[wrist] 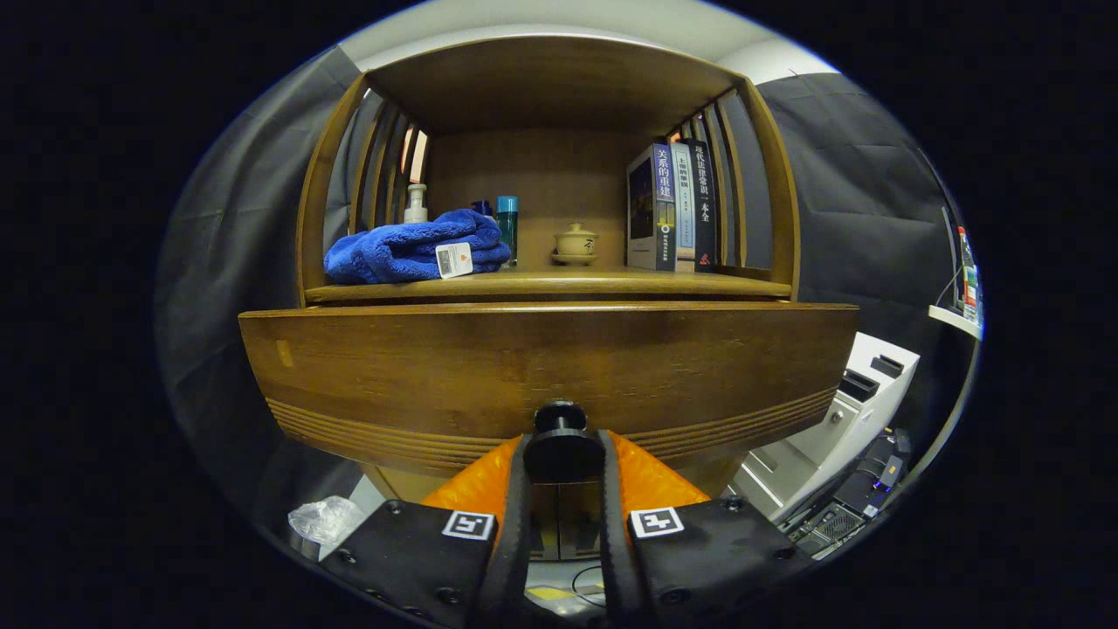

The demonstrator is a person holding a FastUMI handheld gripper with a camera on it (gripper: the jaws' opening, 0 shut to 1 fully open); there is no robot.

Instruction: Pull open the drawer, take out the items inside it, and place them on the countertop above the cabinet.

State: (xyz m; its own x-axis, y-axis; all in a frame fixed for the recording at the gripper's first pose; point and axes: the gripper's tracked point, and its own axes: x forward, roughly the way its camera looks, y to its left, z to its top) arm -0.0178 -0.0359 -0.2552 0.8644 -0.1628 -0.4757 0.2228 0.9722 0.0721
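Note:
A wooden drawer front [541,367] with grooved lines along its lower edge spans the cabinet just ahead of me. Its round dark knob [561,445] sits between my two fingers, and my gripper [562,459] is shut on it, a finger pressing each side. The drawer front stands out a little from the cabinet body; its inside is hidden. Above it runs the countertop [559,284], with a folded blue towel [410,249] carrying a white tag at its left end.
On the countertop also stand a pump bottle [416,203], a teal bottle [507,223], a small lidded tea cup [576,243] and three upright books [674,205]. A white machine [852,411] sits to the cabinet's right. Crumpled plastic [325,518] lies low left.

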